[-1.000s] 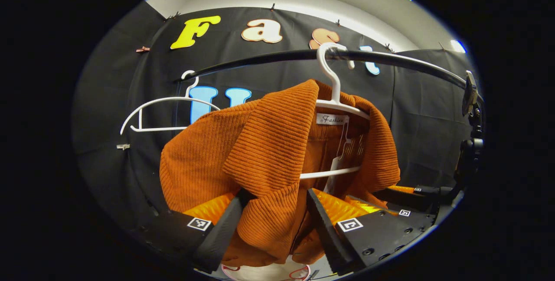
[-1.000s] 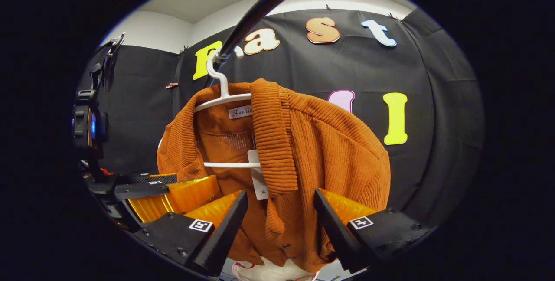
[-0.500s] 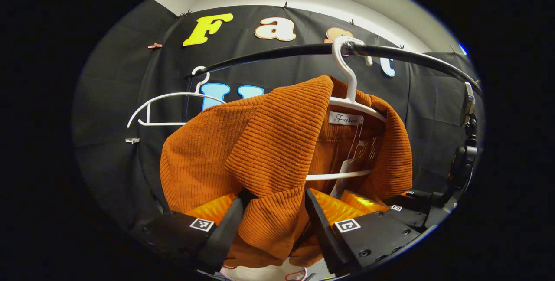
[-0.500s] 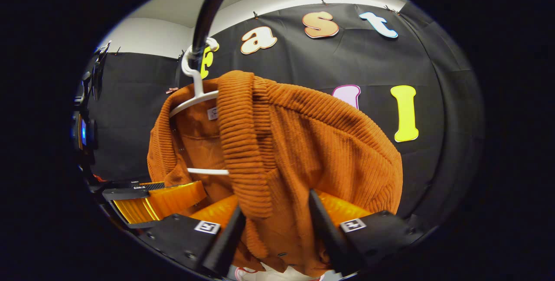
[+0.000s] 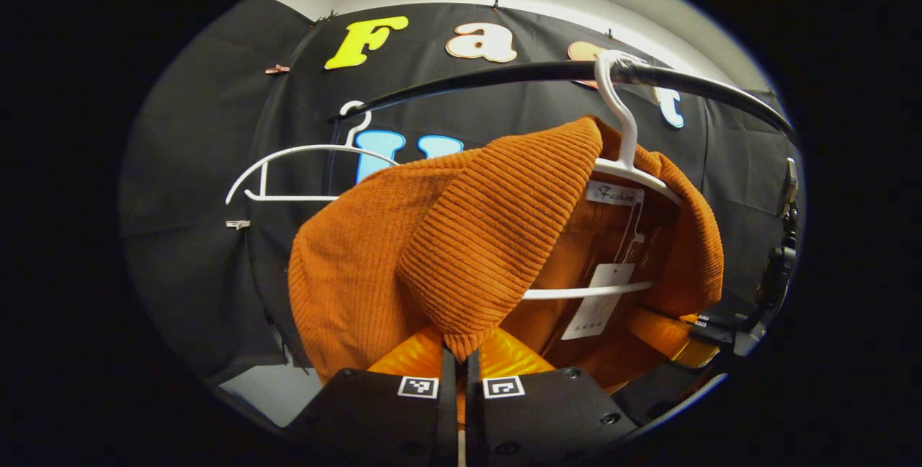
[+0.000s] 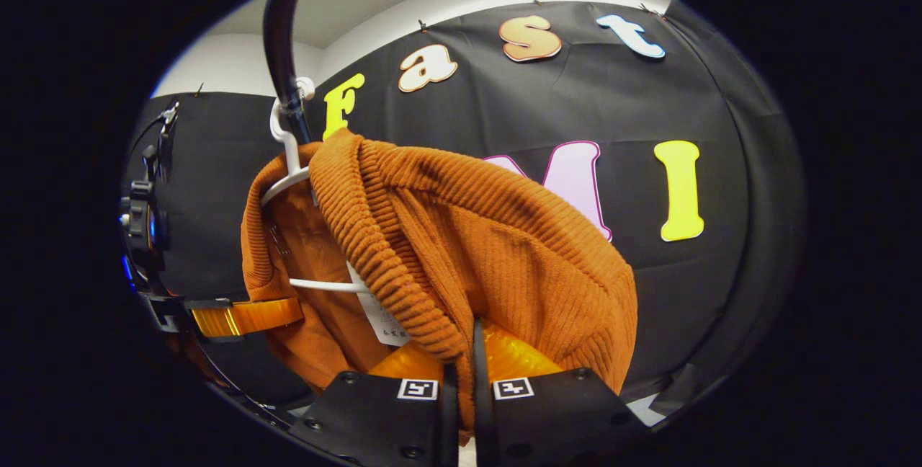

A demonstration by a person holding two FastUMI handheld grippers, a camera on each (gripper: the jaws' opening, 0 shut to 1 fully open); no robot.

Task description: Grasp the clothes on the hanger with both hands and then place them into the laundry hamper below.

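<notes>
In the left gripper view we see our left tongs [image 5: 455, 370] pressed together on the lower tip of the front edge of an orange ribbed cardigan [image 5: 403, 258], the knit pinched between both fingers with almost no gap left. The cardigan hangs on a white plastic hanger [image 5: 625, 157], whose hook sits over a black rail [image 5: 504, 76] running across the top of the view. A white paper tag [image 5: 599, 301] dangles inside the open front, just in front of the hanger's lower crossbar. Further left on the same rail hangs an empty white hanger [image 5: 302, 164], apart from the cardigan. At the right edge of this view we make out the other tongs low beside the far side of the garment.

In the right gripper view our right tongs [image 6: 461, 373] are likewise closed on the cardigan [image 6: 504, 251], gripping the bottom of the thick ribbed front band where it folds down towards us. The hanger [image 6: 288, 164] shows to the left, its hook over the rail [image 6: 277, 49], with the tag [image 6: 382, 319] hanging under the crossbar. At the left edge we see the left tongs [image 6: 245, 316] against the opposite front edge. The cardigan is draped over the hanger on the rail, held at both front edges.
</notes>
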